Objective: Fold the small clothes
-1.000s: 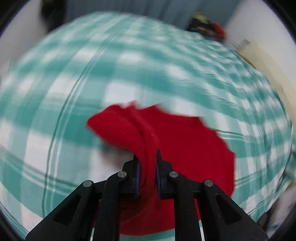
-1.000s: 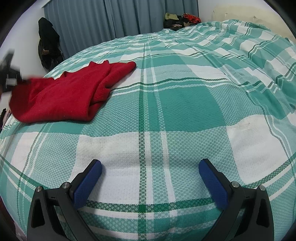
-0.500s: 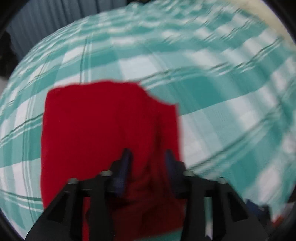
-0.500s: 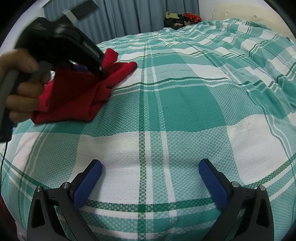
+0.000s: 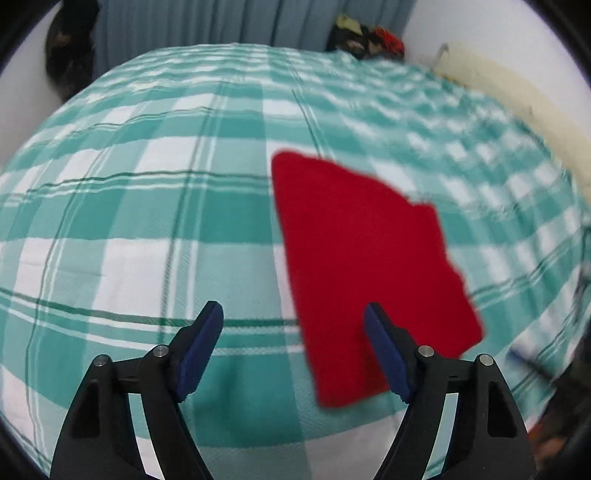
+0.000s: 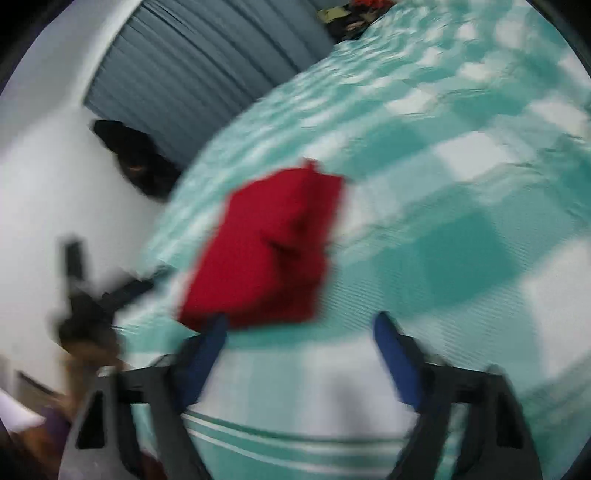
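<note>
A red garment (image 5: pixel 369 266) lies folded flat on the green and white checked bedspread (image 5: pixel 147 206). My left gripper (image 5: pixel 295 325) hovers over its near left edge with its jaws opening. The cloth lies below the right half of the gap, and no pad presses on it. The right wrist view is blurred and tilted. In it the red garment (image 6: pixel 269 251) shows as a thick folded block. My right gripper (image 6: pixel 299 332) is just in front of it, jaws closing over bare bedspread (image 6: pixel 461 240). The left gripper (image 6: pixel 85 295) and a hand (image 6: pixel 92 343) show blurred at the left.
Grey-blue curtains (image 5: pixel 221 22) hang behind the bed. A dark garment (image 5: pixel 70 55) hangs at the far left wall. A pile of clothes (image 5: pixel 365 37) sits at the bed's far edge, and a cream headboard (image 5: pixel 517 96) runs along the right.
The left gripper let go of the red garment and opened wide; the garment now lies folded flat. The right gripper rose and rolled, and its jaws came closer together.
</note>
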Tool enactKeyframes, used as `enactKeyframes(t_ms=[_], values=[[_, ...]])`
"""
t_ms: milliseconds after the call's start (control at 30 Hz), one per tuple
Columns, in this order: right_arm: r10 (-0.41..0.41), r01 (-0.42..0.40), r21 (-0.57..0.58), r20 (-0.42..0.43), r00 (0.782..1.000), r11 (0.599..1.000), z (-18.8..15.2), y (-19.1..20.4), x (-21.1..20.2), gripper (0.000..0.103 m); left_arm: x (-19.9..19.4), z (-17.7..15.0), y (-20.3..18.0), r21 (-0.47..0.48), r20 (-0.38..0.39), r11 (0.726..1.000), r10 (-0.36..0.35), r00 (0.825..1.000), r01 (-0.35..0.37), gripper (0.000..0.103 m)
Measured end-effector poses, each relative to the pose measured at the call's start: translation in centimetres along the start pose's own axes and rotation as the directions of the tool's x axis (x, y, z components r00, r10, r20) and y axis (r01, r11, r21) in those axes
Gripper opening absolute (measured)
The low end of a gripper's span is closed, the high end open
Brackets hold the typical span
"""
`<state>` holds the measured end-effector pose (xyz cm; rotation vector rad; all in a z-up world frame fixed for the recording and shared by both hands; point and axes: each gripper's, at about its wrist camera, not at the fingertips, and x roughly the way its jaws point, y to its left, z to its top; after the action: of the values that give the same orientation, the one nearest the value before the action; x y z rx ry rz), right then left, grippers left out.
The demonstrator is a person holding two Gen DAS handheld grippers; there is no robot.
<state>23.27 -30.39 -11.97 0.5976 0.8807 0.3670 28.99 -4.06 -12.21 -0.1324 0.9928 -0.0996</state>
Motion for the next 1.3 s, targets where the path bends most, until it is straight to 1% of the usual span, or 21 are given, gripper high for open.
enactKeyframes(t_ms=[33,100,167,200,233,267,300,333,367,433,500,600,700,767,833,867,900,967,1033,1133,1300], values=[[0.044,-0.044,-0.028,0.004,0.999,0.999,1.0,1.3,0.7,0.034,0.7,-0.5,-0.7,0.030,-0.006,0.999,0.021,1.000,-0.021,0.074],[0.126,-0.124,-0.098,0.012,0.992,0.987,2.4,3.6,2.0,0.023,1.8,-1.5,-1.7,0.065,-0.024,0.997,0.031,0.999,-0.029,0.071],[0.214,-0.216,-0.153,-0.031,0.976,0.964,3.3,5.0,4.7,0.020,2.2,-2.4,-2.1,0.090,-0.046,0.996,0.028,0.999,-0.023,0.071],[0.180,-0.189,-0.161,-0.067,0.981,0.969,3.2,4.9,6.1,0.020,2.6,-2.8,-2.1,0.113,-0.065,0.993,0.040,0.997,-0.033,0.071],[0.065,-0.089,-0.174,-0.142,0.988,0.981,2.6,3.8,8.7,0.020,3.0,-3.4,-2.2,0.134,-0.084,0.990,0.050,0.995,-0.039,0.072],[-0.049,0.010,-0.172,-0.225,0.973,0.985,1.8,2.2,10.9,0.012,3.0,-4.0,-2.0,0.151,-0.099,0.988,0.041,0.994,-0.026,0.073],[-0.085,0.043,-0.143,-0.298,0.951,0.989,0.8,0.3,12.6,0.000,2.8,-4.2,-1.8,0.159,-0.107,0.987,0.031,0.994,-0.013,0.073],[-0.006,-0.016,-0.076,-0.275,0.962,0.997,0.5,-1.1,12.3,0.000,1.8,-4.5,-1.4,0.162,-0.106,0.987,0.008,0.994,0.009,0.073],[0.016,-0.031,-0.052,-0.262,0.965,0.998,0.7,-1.5,11.6,0.000,0.8,-4.6,-0.9,0.153,-0.106,0.988,-0.010,0.994,0.026,0.073],[-0.018,-0.005,-0.090,-0.249,0.968,0.996,1.6,-0.5,10.0,0.000,-1.2,-4.5,0.7,0.093,-0.088,0.992,-0.073,0.993,0.081,0.075],[-0.009,-0.014,-0.121,-0.187,0.982,0.993,3.2,0.8,8.0,0.003,-2.9,-3.5,2.5,0.020,-0.025,0.993,-0.112,0.993,0.112,0.075],[0.018,-0.033,-0.142,-0.106,0.994,0.989,6.9,2.9,6.6,0.006,-3.3,-1.2,3.7,-0.037,0.054,0.995,-0.088,0.995,0.090,0.074],[0.052,-0.068,-0.188,-0.090,0.995,0.980,10.7,4.9,8.8,0.006,-0.7,-0.4,2.6,-0.010,0.014,0.998,-0.058,0.998,0.058,0.072],[0.056,-0.075,-0.191,-0.104,0.993,0.979,12.2,4.3,11.0,0.006,1.6,-1.4,1.3,0.055,-0.045,0.998,0.001,0.999,0.002,0.071],[-0.052,0.026,-0.180,-0.142,0.988,0.983,12.1,2.0,14.6,0.006,2.9,-3.0,0.4,0.106,-0.068,0.994,0.040,0.997,-0.033,0.072],[-0.118,0.088,-0.163,-0.185,0.976,0.983,11.7,0.2,16.0,0.006,2.8,-3.5,0.4,0.106,-0.053,0.994,0.045,0.998,-0.039,0.073],[-0.171,0.139,-0.146,-0.238,0.956,0.980,10.9,-1.4,17.6,0.000,2.5,-3.9,0.5,0.095,-0.046,0.995,0.040,0.998,-0.035,0.075],[-0.117,0.102,-0.082,-0.206,0.972,0.991,10.1,-3.4,17.3,0.000,1.9,-4.1,0.9,0.073,-0.057,0.997,0.028,0.998,-0.024,0.075],[-0.142,0.133,-0.060,-0.174,0.974,0.989,10.0,-3.2,15.3,0.000,1.2,-4.1,1.1,0.066,-0.054,0.998,0.026,0.998,-0.023,0.075],[-0.163,0.145,-0.151,-0.112,0.980,0.978,9.5,-0.3,12.0,0.008,0.0,-4.2,0.8,0.070,-0.041,0.996,0.059,0.997,-0.056,0.076],[-0.060,0.038,-0.284,-0.070,0.996,0.958,5.3,5.0,7.3,0.013,-0.2,-4.0,0.4,0.088,-0.033,0.988,0.134,0.990,-0.130,0.077]])
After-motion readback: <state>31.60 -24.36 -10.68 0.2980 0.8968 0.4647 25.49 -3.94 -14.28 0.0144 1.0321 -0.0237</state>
